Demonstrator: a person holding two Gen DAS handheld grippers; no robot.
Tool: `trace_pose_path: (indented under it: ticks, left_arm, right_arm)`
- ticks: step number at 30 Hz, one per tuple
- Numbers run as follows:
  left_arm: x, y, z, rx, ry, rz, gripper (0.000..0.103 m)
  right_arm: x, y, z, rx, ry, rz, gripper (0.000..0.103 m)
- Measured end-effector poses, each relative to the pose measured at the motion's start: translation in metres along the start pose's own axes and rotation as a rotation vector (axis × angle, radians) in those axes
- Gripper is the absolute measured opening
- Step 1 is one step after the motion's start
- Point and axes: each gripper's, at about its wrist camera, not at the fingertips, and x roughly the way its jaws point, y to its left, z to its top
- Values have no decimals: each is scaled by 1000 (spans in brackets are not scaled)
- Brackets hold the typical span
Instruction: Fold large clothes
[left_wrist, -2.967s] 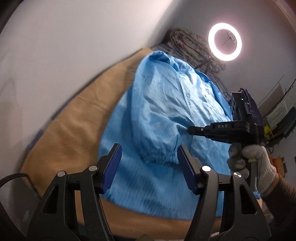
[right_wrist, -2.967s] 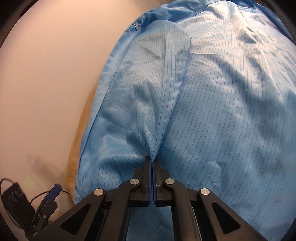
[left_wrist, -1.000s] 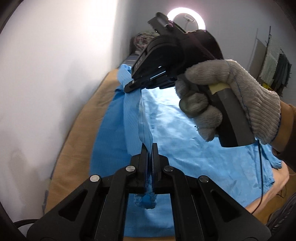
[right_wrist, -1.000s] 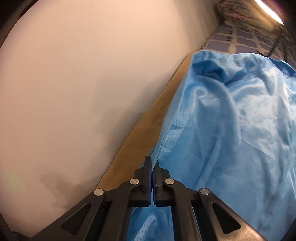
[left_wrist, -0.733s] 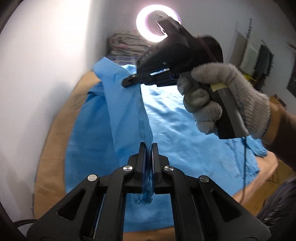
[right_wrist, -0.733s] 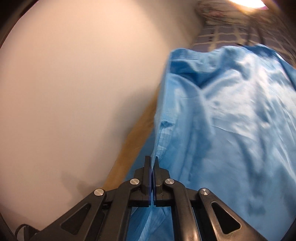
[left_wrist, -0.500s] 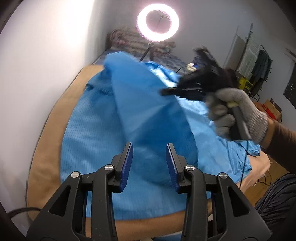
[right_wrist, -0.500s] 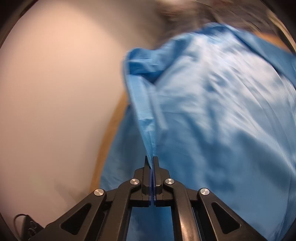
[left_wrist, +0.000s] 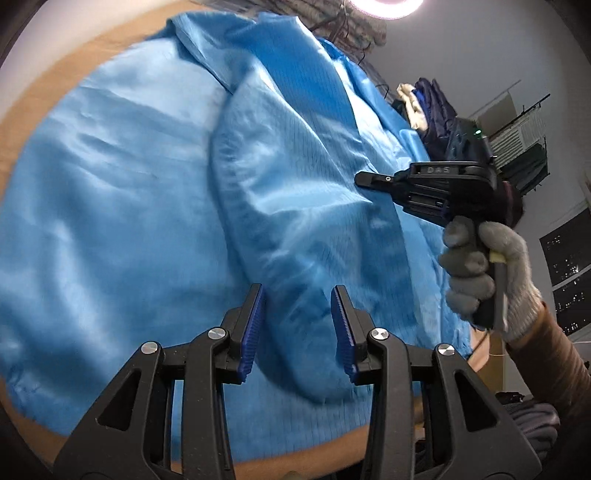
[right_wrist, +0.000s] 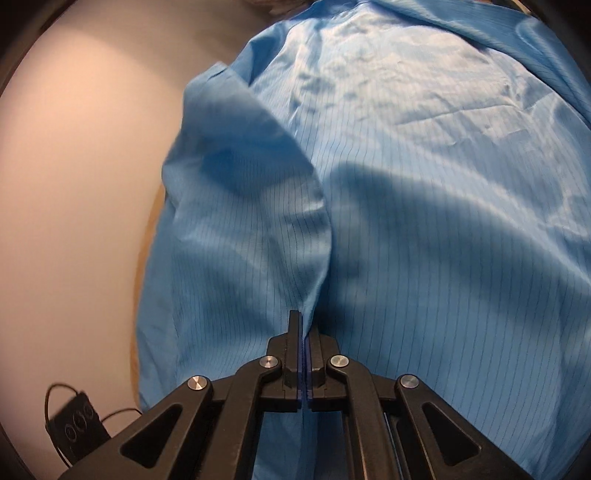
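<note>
A large light-blue pinstriped garment (left_wrist: 122, 206) lies spread over a tan bed. One sleeve (left_wrist: 291, 206) is folded across its body, cuff end near me. My left gripper (left_wrist: 297, 328) is open and empty, just above the sleeve's cuff end. My right gripper (left_wrist: 364, 179), held in a gloved hand, is low over the sleeve at the right. In the right wrist view the right gripper (right_wrist: 303, 332) is shut on a raised fold of the sleeve fabric (right_wrist: 258, 192), and the garment (right_wrist: 443, 184) fills the view.
The tan bed cover (left_wrist: 33, 96) shows along the left and near edges. A wall (right_wrist: 74, 221) runs along the bed's left side. A small black controller on a cable (right_wrist: 75, 428) lies beside the bed. A ring light (left_wrist: 384, 3) and a clothes pile (left_wrist: 424, 103) stand beyond.
The left gripper let go of the sleeve and opened. The right gripper carried the lifted sleeve across and down onto the garment's body, still shut on it.
</note>
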Motion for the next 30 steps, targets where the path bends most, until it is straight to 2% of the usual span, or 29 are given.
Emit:
trace_pose_path:
  ticks: [1, 2, 3, 4, 9, 14, 21, 25, 27, 30]
  left_arm:
    - [6, -3, 1, -1, 4, 27, 34]
    - [11, -5, 0, -5, 5, 38, 27]
    - [14, -4, 1, -12, 6, 43, 2]
    - [15, -3, 2, -16, 6, 45, 1]
    - [-8, -7, -4, 53, -54, 99, 0]
    - [-51, 3, -13, 114, -119, 204, 0]
    - [-105, 47, -24, 49, -193, 333, 0]
    - [-113, 76, -28, -40, -195, 323, 0]
    - [-109, 80, -32, -51, -185, 296, 0]
    - [-98, 68, -35, -7, -171, 278, 0]
  right_arm:
    - [1, 2, 0, -8, 6, -4, 0]
    - [3, 2, -1, -15, 10, -4, 0]
    - [4, 5, -1, -20, 15, -1, 0]
    - [5, 6, -3, -23, 20, 2, 0]
    - [21, 15, 1, -34, 58, 33, 0]
    - [37, 58, -14, -132, 137, 67, 0]
    - [73, 144, -45, -320, 236, 115, 0]
    - [91, 171, -55, -439, 229, 49, 0]
    - [94, 163, -53, -412, 229, 47, 0]
    - [89, 148, -43, -382, 214, 8, 0]
